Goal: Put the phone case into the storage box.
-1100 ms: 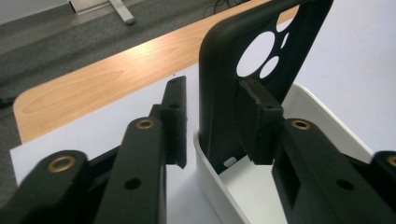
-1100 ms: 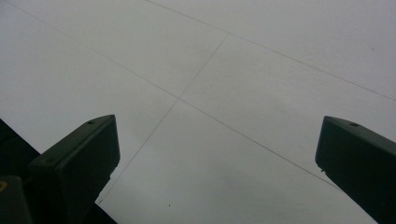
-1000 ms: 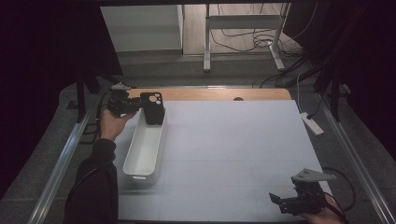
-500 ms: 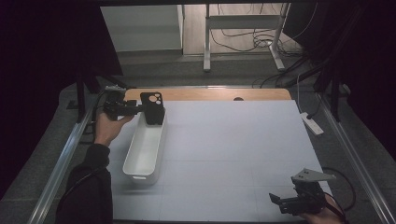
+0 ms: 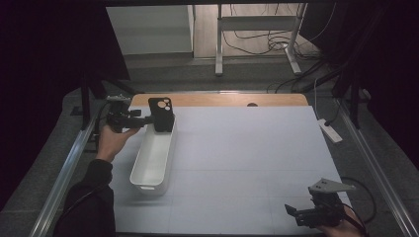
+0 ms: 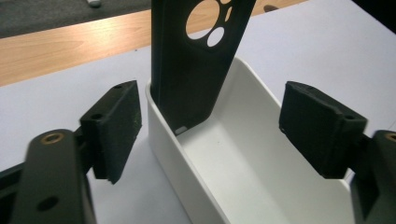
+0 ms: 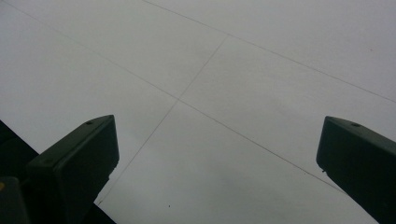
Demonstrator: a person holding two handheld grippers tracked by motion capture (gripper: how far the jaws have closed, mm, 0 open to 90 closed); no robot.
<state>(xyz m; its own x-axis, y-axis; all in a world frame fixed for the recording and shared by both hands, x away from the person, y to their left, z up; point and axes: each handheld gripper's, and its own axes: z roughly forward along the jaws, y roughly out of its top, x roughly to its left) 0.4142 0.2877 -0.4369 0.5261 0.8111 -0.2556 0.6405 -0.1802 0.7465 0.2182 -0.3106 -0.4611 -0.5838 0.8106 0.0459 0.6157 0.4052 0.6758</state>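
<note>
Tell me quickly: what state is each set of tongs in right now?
Left tongs: open, just let go; the phone case stands free in the white tub.
Right tongs: open, holding nothing.

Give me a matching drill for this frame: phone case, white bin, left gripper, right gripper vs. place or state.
Things:
1. phone case
2. white bin
3. left gripper
4. right gripper

Places or states:
A. jaws open over the bare white table sheet, near edge
B. stands upright, leaning in the far end of the bin
C. jaws have just been opening, apart on either side of the bin's end, pressing on nothing
D. long, lies on the sheet's left side

Pairs: 1-B, 2-D, 3-C, 4-A
</note>
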